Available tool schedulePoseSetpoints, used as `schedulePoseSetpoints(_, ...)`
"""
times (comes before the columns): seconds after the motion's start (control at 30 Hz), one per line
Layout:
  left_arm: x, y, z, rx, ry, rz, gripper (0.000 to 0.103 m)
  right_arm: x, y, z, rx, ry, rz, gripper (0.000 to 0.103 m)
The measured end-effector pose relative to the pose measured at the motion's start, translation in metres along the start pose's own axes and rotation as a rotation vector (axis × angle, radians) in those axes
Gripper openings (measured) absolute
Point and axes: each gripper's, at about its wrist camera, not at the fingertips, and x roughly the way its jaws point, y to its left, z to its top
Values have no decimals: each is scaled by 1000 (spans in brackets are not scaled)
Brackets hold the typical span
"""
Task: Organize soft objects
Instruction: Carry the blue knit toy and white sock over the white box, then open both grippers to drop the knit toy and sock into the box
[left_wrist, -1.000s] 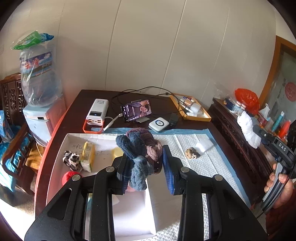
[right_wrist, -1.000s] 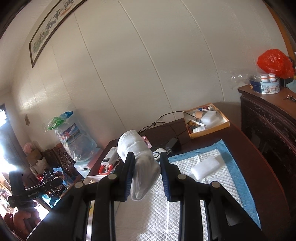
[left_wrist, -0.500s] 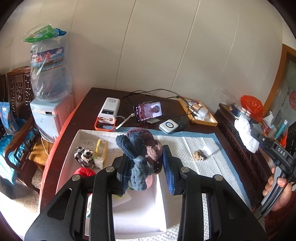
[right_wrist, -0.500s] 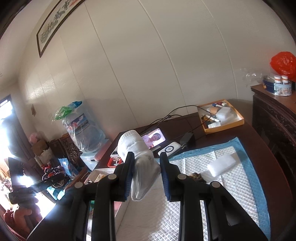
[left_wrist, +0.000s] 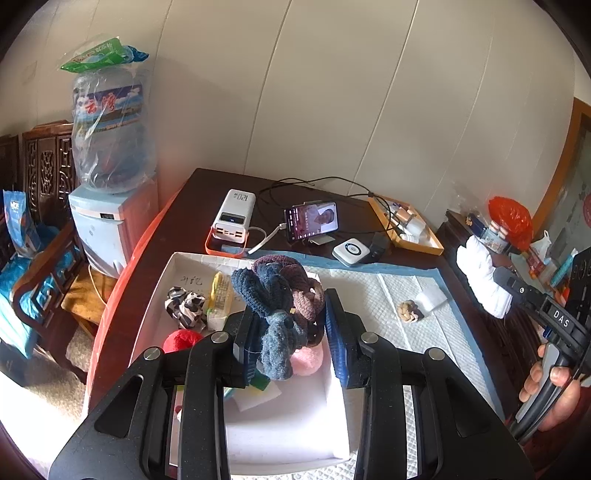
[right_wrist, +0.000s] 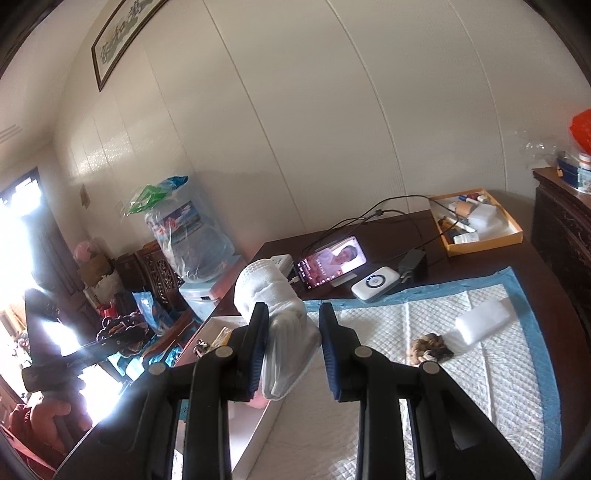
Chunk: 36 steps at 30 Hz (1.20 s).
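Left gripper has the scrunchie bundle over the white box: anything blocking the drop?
Nothing visible blocks it. The scrunchie bundle hangs in the left gripper over the white box. Beneath it lie a pink pompom and other soft items, with bare floor nearer the camera.

Both grippers are showing matte black frames with silver round screws at the pivots and ribbed blue pads on the fingers (left_wrist: 338, 332). The right gripper (left_wrist: 509, 291) is bearing white "DAS" lettering; the person is wearing what looks like a dark red sleeve (right_wrist: 22, 424).
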Motion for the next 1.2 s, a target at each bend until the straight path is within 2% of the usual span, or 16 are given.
schedulePoseSetpoints(0.37, 2, 14, -2, -29, 8, 7, 31, 17, 24, -8, -35, 55, 44, 27)
schedulePoseSetpoints(0.73, 5, 40, -2, -43, 30, 21, 31, 48, 63, -30, -83, 152, 125, 27)
schedulePoseSetpoints(0.93, 15, 57, -2, -31, 69, 39, 32, 73, 85, -51, -105, 236, 161, 27)
schedulePoseSetpoints(1.2, 45, 71, -7, 24, 172, 14, 32, 106, 108, -83, -134, 341, 134, 27)
